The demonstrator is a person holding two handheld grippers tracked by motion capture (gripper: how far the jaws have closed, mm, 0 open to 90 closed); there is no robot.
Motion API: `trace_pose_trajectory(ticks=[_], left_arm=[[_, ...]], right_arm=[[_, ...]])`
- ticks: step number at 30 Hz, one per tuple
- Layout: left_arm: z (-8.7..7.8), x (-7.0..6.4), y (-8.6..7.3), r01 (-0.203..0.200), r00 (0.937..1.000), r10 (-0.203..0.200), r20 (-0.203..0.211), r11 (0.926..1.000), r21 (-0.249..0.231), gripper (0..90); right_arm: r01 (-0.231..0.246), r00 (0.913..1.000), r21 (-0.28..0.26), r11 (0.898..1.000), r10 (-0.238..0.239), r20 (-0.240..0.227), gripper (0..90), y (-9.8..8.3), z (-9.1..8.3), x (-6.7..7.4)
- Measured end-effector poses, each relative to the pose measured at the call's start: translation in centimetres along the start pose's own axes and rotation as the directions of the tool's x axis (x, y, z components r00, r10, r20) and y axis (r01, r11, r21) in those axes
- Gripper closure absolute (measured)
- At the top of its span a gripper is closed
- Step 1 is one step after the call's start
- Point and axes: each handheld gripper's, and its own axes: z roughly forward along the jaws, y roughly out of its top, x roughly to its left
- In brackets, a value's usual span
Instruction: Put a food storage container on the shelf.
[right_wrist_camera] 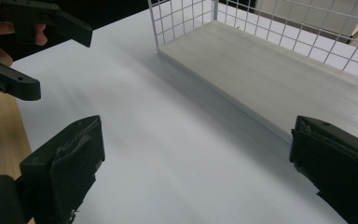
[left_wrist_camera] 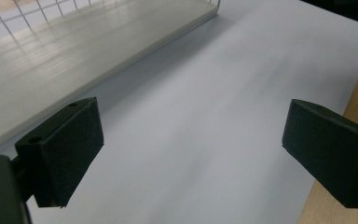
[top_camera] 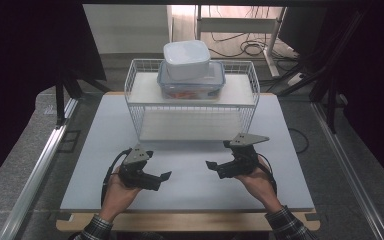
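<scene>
A white wire rack (top_camera: 192, 107) stands at the back middle of the white mat (top_camera: 190, 175). On its top shelf sits a clear box with a blue lid (top_camera: 191, 85), and a white lidded tub (top_camera: 186, 60) is stacked on that box. My left gripper (top_camera: 159, 165) is held low over the mat in front of the rack, open and empty. My right gripper (top_camera: 217, 154) mirrors it, also open and empty. In the left gripper view the jaws (left_wrist_camera: 191, 140) spread wide over bare mat. In the right gripper view the jaws (right_wrist_camera: 193, 154) stand apart, with the left gripper (right_wrist_camera: 63, 63) farther off.
The rack's lower shelf is a pale board (left_wrist_camera: 74, 46) (right_wrist_camera: 284, 79) with nothing on it. A wooden table edge (top_camera: 190, 220) runs along the front of the mat. Metal rails (top_camera: 40, 165) flank the table, and cables (top_camera: 250, 47) lie on the floor behind.
</scene>
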Motion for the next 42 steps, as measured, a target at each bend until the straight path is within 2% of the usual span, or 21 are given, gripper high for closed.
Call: trace_pose_trajectory(ticks=[12, 24, 42], left_arm=[[-1.0, 0.4, -2.1, 0.039, 0.9988, -0.039, -0.028, 0.9992, -0.007, 5.1], [-2.1, 0.7, -3.4, 0.054, 0.9972, -0.055, -0.052, 0.9985, -0.01, 5.1], [-2.5, 1.4, -5.5, 0.078, 0.9933, -0.076, -0.086, 0.9968, 0.015, 4.9]], right_arm=[[-0.018, 0.9993, 0.015, 1.0, 0.017, 0.033, 3.2, -1.6, -1.1, -0.4], [-0.037, 0.9975, 0.032, 0.999, 0.035, 0.061, 3.0, -3.4, -2.4, -0.7], [-0.072, 0.992, 0.05, 0.996, 0.066, 0.108, 2.1, -6.4, -3.7, -1.7]])
